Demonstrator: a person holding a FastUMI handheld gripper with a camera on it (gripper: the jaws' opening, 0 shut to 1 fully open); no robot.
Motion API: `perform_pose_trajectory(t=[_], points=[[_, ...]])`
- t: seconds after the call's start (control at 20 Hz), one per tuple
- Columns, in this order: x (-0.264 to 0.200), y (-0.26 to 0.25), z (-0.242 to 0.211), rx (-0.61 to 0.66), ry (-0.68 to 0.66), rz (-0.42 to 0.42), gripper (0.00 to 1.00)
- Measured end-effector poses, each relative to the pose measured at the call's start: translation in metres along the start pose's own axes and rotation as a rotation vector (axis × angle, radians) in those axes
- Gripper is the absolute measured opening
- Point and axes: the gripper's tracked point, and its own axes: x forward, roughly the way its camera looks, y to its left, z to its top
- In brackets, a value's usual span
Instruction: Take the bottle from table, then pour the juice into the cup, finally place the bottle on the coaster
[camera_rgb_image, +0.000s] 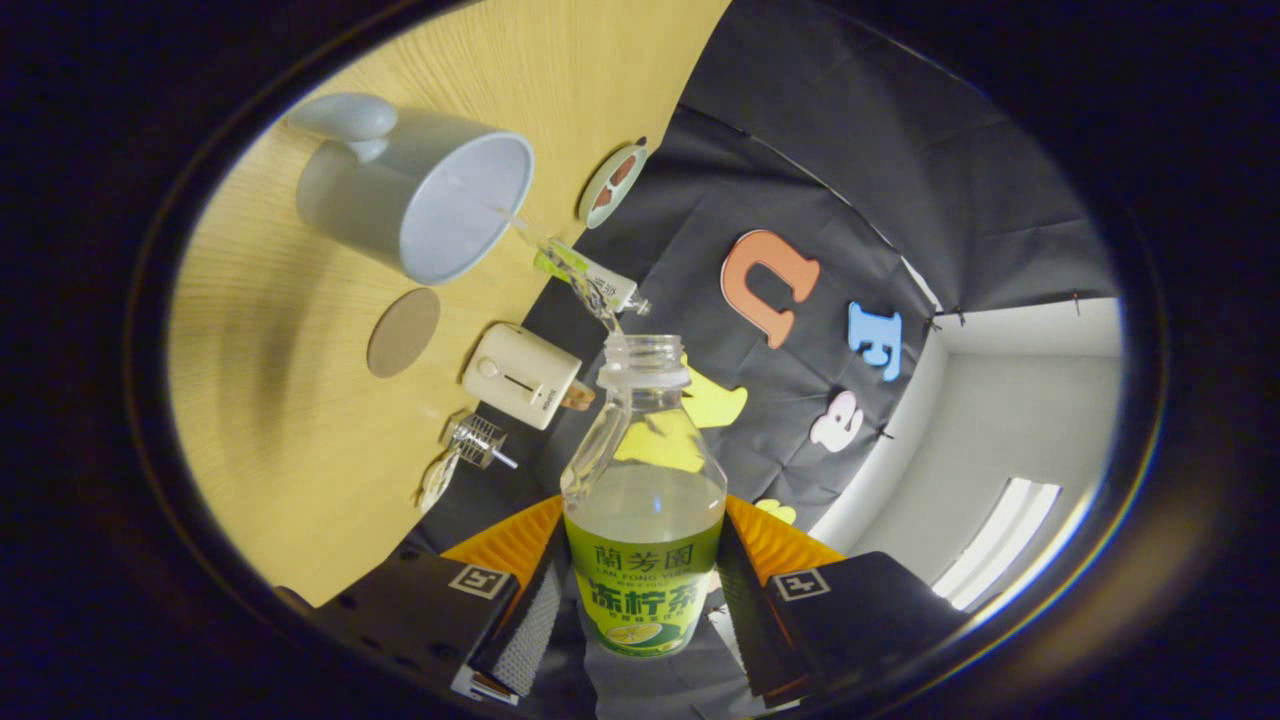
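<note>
The gripper (640, 590) is rolled far over, so the table (300, 420) stands like a wall to the left. Both fingers (520, 600) pinch the bottle (645, 500) at its label; its open neck points ahead and a thin stream runs into the pale cup (420, 195). The round coaster (403, 332) lies just beside the cup. The bottle's base is hidden between the fingers.

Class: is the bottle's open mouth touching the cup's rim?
Apart. In the gripper view, dark backdrop shows between the bottle mouth and the cup rim.
</note>
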Motion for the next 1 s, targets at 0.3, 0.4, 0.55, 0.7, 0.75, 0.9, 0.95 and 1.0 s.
perform_pose_trajectory(t=[0.3, 0.4, 0.55, 0.7, 0.75, 0.9, 0.95, 1.0], points=[[-0.004, -0.021, 0.003, -0.048, 0.008, -0.030, 0.80], [-0.004, -0.021, 0.004, -0.068, 0.010, -0.024, 0.80], [-0.005, -0.022, 0.004, -0.100, 0.008, -0.018, 0.80], [-0.006, -0.023, 0.007, -0.143, -0.004, -0.027, 0.80], [-0.007, -0.021, 0.007, -0.151, -0.004, -0.018, 0.80], [-0.014, -0.020, 0.008, -0.176, -0.008, -0.014, 0.80], [-0.014, -0.020, 0.007, -0.183, -0.006, -0.016, 0.80], [-0.015, -0.019, 0.007, -0.185, -0.006, -0.013, 0.80]])
